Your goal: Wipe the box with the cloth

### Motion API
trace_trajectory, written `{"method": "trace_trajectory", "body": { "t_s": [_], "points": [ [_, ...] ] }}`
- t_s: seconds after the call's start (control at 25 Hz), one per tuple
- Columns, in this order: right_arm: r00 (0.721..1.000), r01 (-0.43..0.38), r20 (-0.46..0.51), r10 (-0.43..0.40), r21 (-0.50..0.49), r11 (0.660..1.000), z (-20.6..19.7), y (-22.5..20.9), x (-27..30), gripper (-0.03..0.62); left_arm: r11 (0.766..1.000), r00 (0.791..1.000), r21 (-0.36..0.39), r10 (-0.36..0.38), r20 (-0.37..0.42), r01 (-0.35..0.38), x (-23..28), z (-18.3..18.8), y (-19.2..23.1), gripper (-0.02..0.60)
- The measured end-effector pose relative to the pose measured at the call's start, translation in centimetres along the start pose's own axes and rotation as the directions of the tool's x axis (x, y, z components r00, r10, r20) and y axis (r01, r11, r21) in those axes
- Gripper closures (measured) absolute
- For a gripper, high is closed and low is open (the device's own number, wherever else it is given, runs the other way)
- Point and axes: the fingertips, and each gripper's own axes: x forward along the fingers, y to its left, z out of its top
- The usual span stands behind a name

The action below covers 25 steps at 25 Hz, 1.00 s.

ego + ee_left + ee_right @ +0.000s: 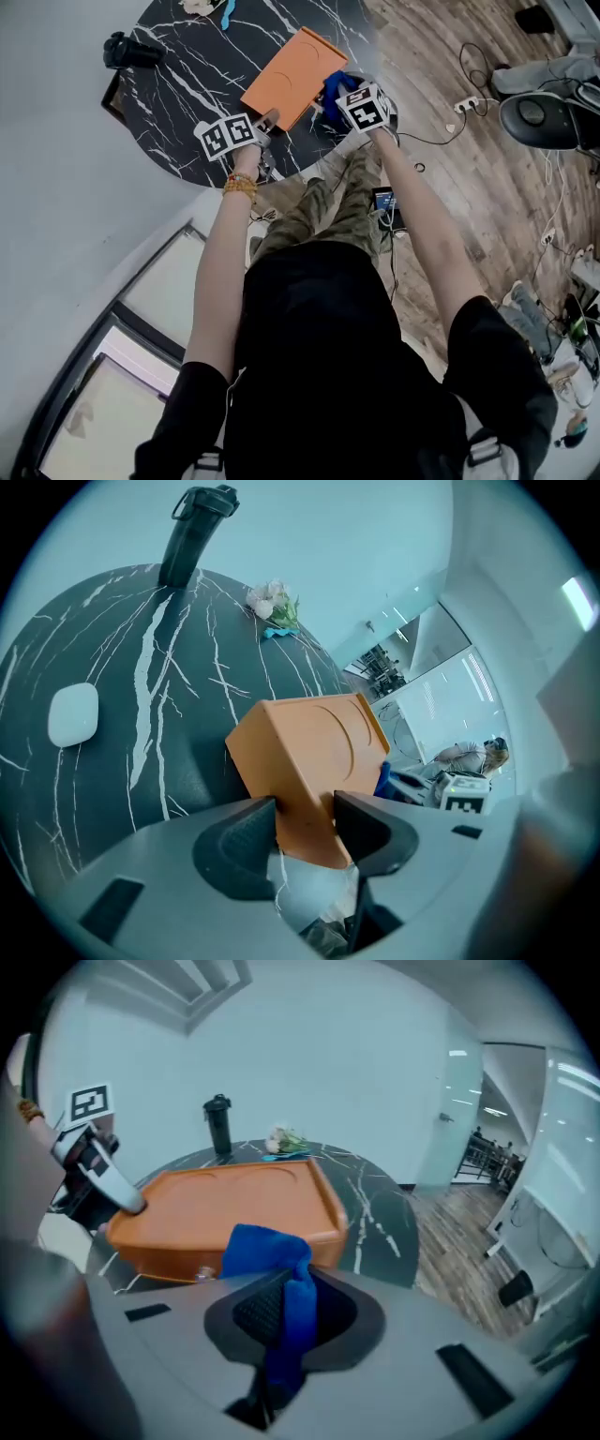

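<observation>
In the head view the right tongs (pixel 349 101) hide most of the blue cloth (pixel 333 88), and the top edge cuts off the bench (pixel 187 84).

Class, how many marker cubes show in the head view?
2. One cube on the left gripper, at the box corner; the other cube on the right gripper, by the cloth.

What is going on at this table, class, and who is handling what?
A person stands at a round black marble table with a gripper in each hand. The left gripper is clamped on a corner of the orange box and holds it on the tabletop. The right gripper is pinching a blue cloth, which is bunched up at the box's near edge. Whether the cloth is actually touching the box cannot be told.
</observation>
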Motion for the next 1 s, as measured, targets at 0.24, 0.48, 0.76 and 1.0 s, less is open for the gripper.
{"method": "trace_trajectory", "body": {
  "t_s": [0.24, 0.48, 0.76, 1.0],
  "points": [
    [0.996, 0.09, 0.004, -0.092, 0.163, 0.982, 0.4, -6.1, 0.7, 0.568, 1.0, 1.0, 0.015, 0.001, -0.01, -0.001, 0.3, -0.1, -0.3, 0.383],
    [0.992, -0.061, 0.123, 0.034, 0.219, 0.974, 1.1, 5.4, -2.1, 0.569, 1.0, 1.0, -0.019, -0.009, 0.011, 0.009, 0.2, -0.1, 0.2, 0.377],
    [0.798, -0.397, 0.519, 0.307, 0.069, 0.915, 16.8, 9.8, -12.0, 0.568, 0.989, 0.972, 0.054, -0.147, 0.182, 0.139, -2.8, 0.7, -1.6, 0.376],
    [0.947, -0.293, 0.028, 0.32, -0.34, 0.894, 10.0, 12.7, -5.3, 0.424, 0.815, 0.94, 0.576, -0.148, 0.306, -0.059, -9.1, 2.3, -4.0, 0.336]
  ]
}}
